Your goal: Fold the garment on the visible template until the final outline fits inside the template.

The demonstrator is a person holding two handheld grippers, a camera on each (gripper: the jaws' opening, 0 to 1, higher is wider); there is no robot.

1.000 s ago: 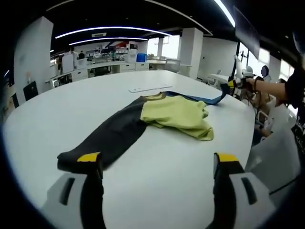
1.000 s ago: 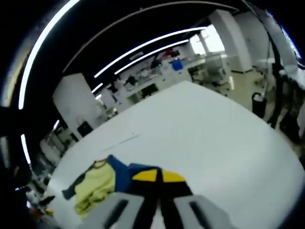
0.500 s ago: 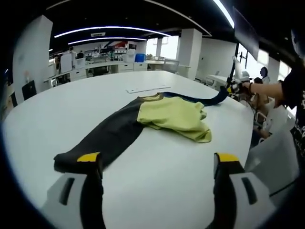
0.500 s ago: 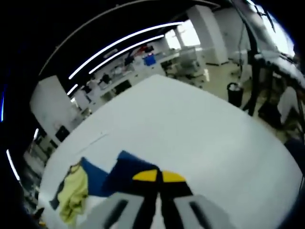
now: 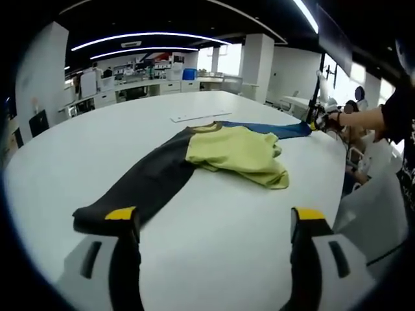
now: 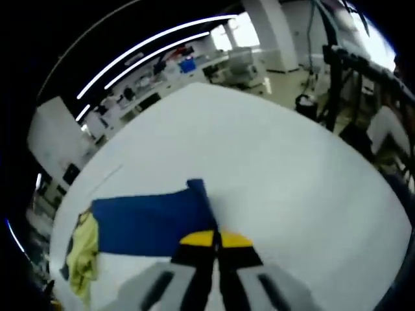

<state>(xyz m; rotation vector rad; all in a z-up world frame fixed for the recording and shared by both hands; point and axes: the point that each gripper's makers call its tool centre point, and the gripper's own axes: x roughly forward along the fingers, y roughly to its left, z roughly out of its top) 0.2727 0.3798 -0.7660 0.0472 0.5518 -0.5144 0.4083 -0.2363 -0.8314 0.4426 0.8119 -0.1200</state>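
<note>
A long-sleeved garment lies across the white table point(image 5: 214, 259). Its yellow-green body point(image 5: 237, 152) is bunched in the middle, its dark grey sleeve point(image 5: 149, 181) runs toward me, and its blue sleeve point(image 5: 266, 127) stretches to the far right. My left gripper point(image 5: 215, 215) is open, its left jaw by the dark sleeve's end. My right gripper point(image 5: 316, 123) holds the blue sleeve's end at the table's edge. In the right gripper view, that gripper point(image 6: 215, 238) is shut on the blue sleeve point(image 6: 149, 220), which lies flat, with the yellow-green body point(image 6: 81, 249) beyond. A pale template strip point(image 5: 194, 118) lies behind the garment.
A person's arm point(image 5: 369, 120) reaches in from the right, above a grey chair point(image 5: 376, 214). Office desks point(image 5: 130, 84) line the back of the room. Past the table's rounded edge point(image 6: 363, 175) are the floor, a dark bin point(image 6: 305, 103) and a black stand point(image 6: 337, 78).
The right gripper has drawn the blue sleeve out and lowered it, so it now lies straight and flat on the table. The left gripper has stayed open in place.
</note>
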